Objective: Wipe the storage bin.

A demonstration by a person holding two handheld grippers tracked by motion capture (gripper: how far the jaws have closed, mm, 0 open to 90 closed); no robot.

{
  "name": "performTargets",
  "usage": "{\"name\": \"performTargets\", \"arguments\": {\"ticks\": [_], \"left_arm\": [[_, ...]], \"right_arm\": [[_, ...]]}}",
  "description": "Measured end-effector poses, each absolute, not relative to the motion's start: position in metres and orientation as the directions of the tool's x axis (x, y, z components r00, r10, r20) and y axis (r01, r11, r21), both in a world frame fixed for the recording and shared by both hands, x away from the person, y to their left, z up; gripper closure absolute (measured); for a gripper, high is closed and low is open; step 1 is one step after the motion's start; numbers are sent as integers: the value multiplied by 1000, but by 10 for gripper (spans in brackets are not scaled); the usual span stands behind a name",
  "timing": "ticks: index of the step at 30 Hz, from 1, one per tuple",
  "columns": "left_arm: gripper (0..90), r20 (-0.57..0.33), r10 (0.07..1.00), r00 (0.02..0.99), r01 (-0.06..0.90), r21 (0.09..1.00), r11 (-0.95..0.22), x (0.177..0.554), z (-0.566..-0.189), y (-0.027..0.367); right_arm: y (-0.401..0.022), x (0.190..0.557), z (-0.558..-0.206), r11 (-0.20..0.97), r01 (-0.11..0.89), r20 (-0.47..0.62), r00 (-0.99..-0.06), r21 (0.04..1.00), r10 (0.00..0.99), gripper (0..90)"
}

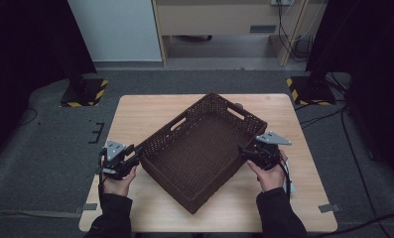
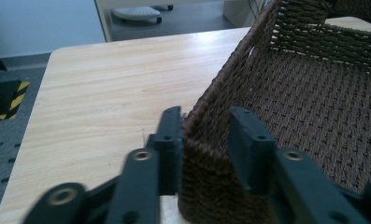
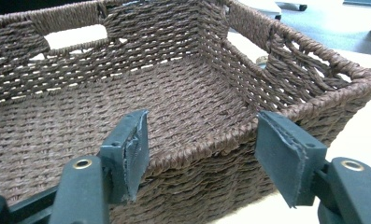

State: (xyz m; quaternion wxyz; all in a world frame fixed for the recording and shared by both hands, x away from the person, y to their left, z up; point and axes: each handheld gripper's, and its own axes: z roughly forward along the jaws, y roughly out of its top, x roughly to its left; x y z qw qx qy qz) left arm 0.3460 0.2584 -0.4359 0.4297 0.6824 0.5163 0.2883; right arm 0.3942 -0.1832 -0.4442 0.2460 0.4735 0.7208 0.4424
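Observation:
A dark brown woven basket (image 1: 204, 148) lies at an angle on the wooden table (image 1: 135, 114), with nothing inside it. My left gripper (image 1: 137, 154) is at the basket's left corner. In the left gripper view that gripper (image 2: 206, 135) straddles the basket wall (image 2: 220, 93): one jaw is outside against the weave, the other inside with a gap, so it is open. My right gripper (image 1: 242, 149) is at the basket's right side. In the right gripper view it (image 3: 204, 144) stands wide open, and the basket rim (image 3: 211, 135) runs just beyond the jaws, apart from both pads.
The person's hands and dark sleeves come in from the near edge of the table. Black stands with yellow-striped feet (image 1: 85, 91) flank the far corners on the grey floor. A wooden cabinet (image 1: 219, 20) stands behind the table.

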Motion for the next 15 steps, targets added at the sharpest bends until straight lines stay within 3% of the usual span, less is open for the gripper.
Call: {"name": "performTargets", "arguments": {"ticks": [11, 15], "left_arm": [[555, -23, 946, 323, 464, 875, -138, 341, -439, 245], [564, -7, 949, 316, 464, 873, -148, 344, -440, 244]], "right_arm": [[-183, 390, -440, 168, 488, 77, -443, 857, 893, 395], [-184, 389, -436, 153, 450, 58, -421, 880, 905, 356]]}}
